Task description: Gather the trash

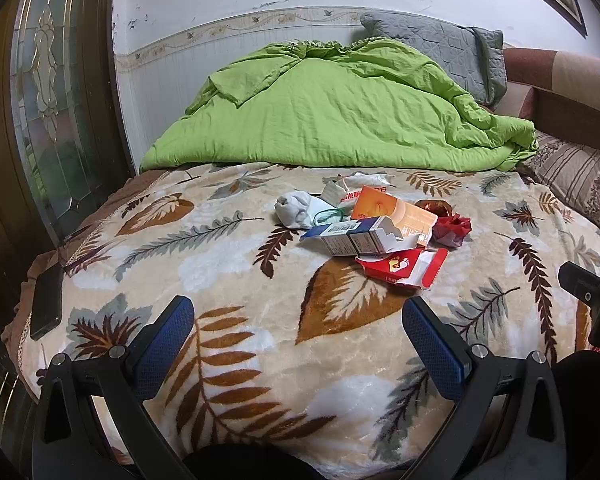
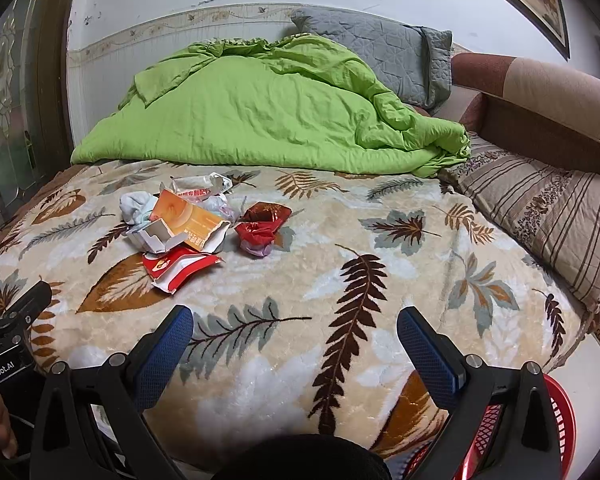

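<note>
A heap of trash lies mid-bed on a leaf-patterned blanket [image 1: 260, 360]: a white-and-blue carton [image 1: 354, 238], an orange box [image 1: 396, 212], a torn red-and-white packet [image 1: 404, 266], a crumpled red wrapper [image 1: 454, 228] and a grey-white wad [image 1: 296, 210]. The right wrist view shows the same orange box [image 2: 192, 218], red packet [image 2: 180, 266] and red wrapper [image 2: 262, 224]. My left gripper [image 1: 298, 312] hangs open, short of the pile, holding nothing. My right gripper [image 2: 295, 320] is open too, over bare blanket [image 2: 380, 240] to the right of the pile.
A green quilt [image 1: 332, 120] is bunched at the back, with a grey pillow [image 1: 440, 48] behind and a striped pillow [image 2: 548, 216] on the right. A red mesh basket [image 2: 556, 412] sits below the bed's near right edge. A dark phone [image 1: 46, 304] lies at the left edge.
</note>
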Tool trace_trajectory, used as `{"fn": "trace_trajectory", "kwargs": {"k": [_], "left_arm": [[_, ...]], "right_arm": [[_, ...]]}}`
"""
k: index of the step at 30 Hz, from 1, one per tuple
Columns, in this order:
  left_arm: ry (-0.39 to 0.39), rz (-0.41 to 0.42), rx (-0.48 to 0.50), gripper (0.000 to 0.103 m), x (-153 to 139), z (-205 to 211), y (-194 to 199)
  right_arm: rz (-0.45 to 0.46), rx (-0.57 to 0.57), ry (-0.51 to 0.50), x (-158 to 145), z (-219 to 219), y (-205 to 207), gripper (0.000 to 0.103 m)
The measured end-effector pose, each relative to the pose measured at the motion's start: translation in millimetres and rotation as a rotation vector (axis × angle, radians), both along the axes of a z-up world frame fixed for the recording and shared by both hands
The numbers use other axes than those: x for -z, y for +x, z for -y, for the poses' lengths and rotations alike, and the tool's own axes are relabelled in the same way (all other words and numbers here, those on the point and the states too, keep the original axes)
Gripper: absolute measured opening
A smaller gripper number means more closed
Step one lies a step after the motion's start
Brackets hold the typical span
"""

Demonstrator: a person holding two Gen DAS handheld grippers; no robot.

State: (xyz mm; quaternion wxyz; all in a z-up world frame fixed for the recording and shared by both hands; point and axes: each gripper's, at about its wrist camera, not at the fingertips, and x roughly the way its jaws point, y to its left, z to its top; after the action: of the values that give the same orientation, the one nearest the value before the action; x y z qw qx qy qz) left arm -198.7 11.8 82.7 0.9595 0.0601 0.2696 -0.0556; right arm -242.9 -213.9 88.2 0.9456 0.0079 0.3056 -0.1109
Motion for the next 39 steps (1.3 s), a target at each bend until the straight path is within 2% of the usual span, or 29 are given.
{"fn": "trace_trajectory", "kwargs": {"k": [15,20,27,31,36,39], "left_arm": [[-0.001,-0.005,0.001,0.103,0.7,1.7,-0.6],[-0.011,-0.034,0.013,0.103,5.0,5.2,-1.3],[-0.075,-0.122,0.048,0.103,2.9,1.1,20.4],[-0.171,-0.236,0.063,0.103,-0.7,-0.4,51.3],[-0.385,-0.445,0.044,0.103,4.8,-5.4,104.5],[-0.500,-0.539,0.016,0.090,10.9,-7.2,133.1]], "right_arm": [[-0.009,-0.001,0.009,1.7,4.3,-2.5,0.103],[-0.023,-0.004,0.037,3.6,7.4,0.7,0.103],[-0.056,-0.012,0.092,5.5,14.9,6.6,0.102],[-0.076,-0.016,0.130,7.2,17.7,11.5,0.098],[-0.080,-0.023,0.160,8.2,20.3,11.7,0.095],[-0.076,-0.026,0.169,8.3,20.7,11.6,0.095]]}}
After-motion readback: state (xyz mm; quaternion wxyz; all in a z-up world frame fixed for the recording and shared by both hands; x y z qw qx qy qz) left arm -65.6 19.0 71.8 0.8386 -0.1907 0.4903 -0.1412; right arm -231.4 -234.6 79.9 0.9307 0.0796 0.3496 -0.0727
